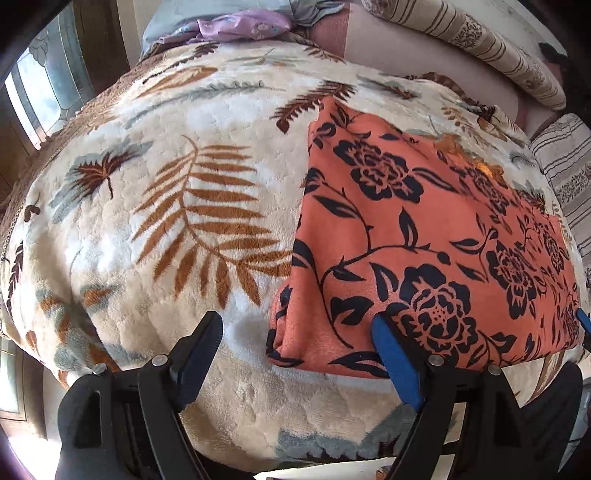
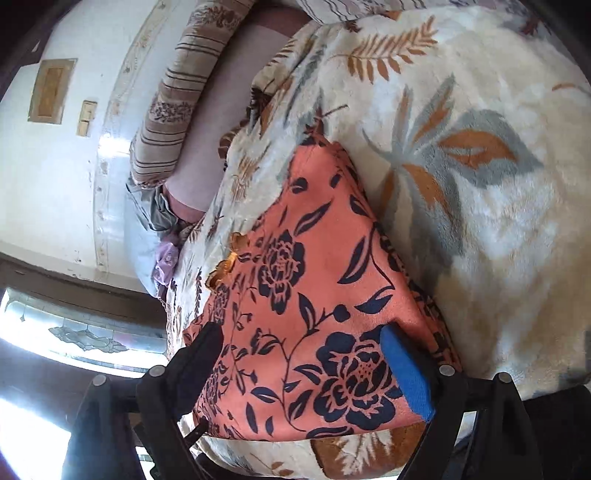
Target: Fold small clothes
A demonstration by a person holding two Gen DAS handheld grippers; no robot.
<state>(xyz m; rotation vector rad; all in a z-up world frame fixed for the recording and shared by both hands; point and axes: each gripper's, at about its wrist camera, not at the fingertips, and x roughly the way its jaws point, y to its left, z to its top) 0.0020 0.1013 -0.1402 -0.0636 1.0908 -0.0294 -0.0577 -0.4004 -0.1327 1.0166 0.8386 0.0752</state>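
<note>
So on my left gripper [image 1: 295,332] the jaws are spread wide and nothing's pinched between them, the black finger sits over bare blanket and the blue-padded finger [image 1: 397,360] hangs over the near left corner of the orange floral garment [image 1: 424,240], can't really tell if it's touching the fabric or just above it. My right gripper [image 2: 301,349] is spread wide too, both fingers straddling the near end of the same garment, black one at its left edge and the blue pad [image 2: 406,373] near its right edge, and I don't see any cloth actually gripped there either. The garment itself is folded into a tidy flat bundle, orange with dark navy flowers and leaves, lying on the cream fleece blanket [image 1: 147,221] with the brown and grey leaf print, close to the near edge of the bed. A bit of gold trim [image 2: 225,266] pokes out along one side of it. Further out there's a striped pillow [image 1: 480,48] along the far side, some lilac cloth [image 1: 240,26] bunched up past the blanket, and a patterned glass window [image 2: 85,336] with a white wall [image 2: 44,177] beyond the bed
</note>
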